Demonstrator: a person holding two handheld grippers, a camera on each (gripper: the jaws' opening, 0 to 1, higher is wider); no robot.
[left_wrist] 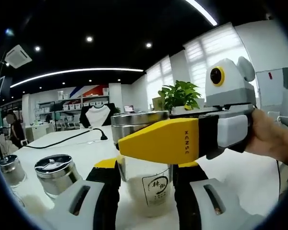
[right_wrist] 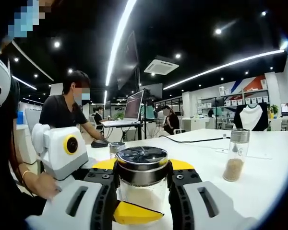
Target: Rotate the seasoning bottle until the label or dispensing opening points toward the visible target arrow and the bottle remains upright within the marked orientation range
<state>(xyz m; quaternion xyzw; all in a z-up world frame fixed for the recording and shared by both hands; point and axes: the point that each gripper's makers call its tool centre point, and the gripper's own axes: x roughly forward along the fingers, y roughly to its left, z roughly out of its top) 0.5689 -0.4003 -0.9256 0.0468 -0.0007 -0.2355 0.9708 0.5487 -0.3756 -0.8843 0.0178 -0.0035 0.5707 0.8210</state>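
The seasoning bottle (left_wrist: 149, 184) is clear glass with a steel lid (left_wrist: 134, 119) and stands upright on the white table (left_wrist: 240, 177). Its printed label (left_wrist: 158, 189) faces the left gripper view. My left gripper (left_wrist: 144, 167) is shut on the glass body, one black jaw on each side. My right gripper (left_wrist: 163, 141) comes in from the right in a person's hand (left_wrist: 273, 139), its yellow jaw crossing just below the lid. In the right gripper view, my right gripper (right_wrist: 143, 165) is shut around the bottle's lid (right_wrist: 141, 157), and my left gripper (right_wrist: 134, 213) shows low in front.
Two short steel-lidded jars (left_wrist: 55, 172) (left_wrist: 9, 167) stand left of the bottle. A tall shaker with brown grains (right_wrist: 235, 155) and a small jar (right_wrist: 116, 147) also stand on the table (right_wrist: 269, 187). A black cable (left_wrist: 72, 138) crosses it. A seated person (right_wrist: 67, 112) works at a laptop behind.
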